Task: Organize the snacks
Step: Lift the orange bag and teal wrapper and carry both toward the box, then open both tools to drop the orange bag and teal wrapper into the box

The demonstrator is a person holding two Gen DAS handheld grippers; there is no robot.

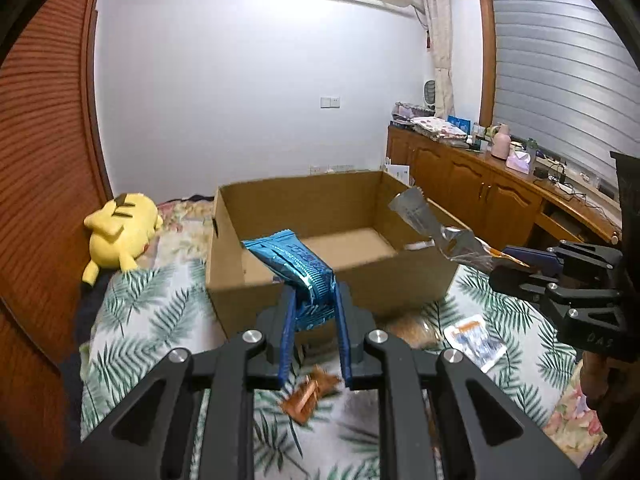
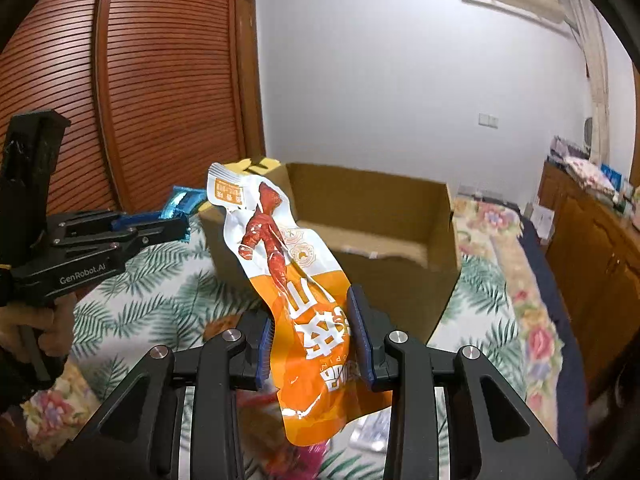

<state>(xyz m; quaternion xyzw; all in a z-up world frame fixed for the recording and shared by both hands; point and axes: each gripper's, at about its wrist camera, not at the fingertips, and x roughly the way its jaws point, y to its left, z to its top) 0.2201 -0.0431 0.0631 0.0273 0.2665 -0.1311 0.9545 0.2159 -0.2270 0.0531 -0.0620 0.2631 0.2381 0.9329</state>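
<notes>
With the left gripper (image 1: pixel 314 308) clamped on a blue packet (image 1: pixel 298 266) and the right gripper (image 2: pixel 314 336) on an orange pouch (image 2: pixel 288 280), both just short of the cardboard box (image 1: pixel 304 200) ahead, the loading step appears underway; next, advance over its rim and release.

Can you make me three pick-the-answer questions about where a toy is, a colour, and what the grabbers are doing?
1. Where does the yellow plush toy lie?
A in the box
B on the bed beside the brown cardboard box
C on the cabinet

2. What colour is the crinkly foil packet in the left hand-held gripper?
A blue
B green
C pink

3. The right hand-held gripper is
A open
B shut on the orange-and-white snack pouch
C out of sight

Answers: B, it lies on the bedspread left of the box; A, shiny blue; B, fingers pinch the pouch.
</notes>
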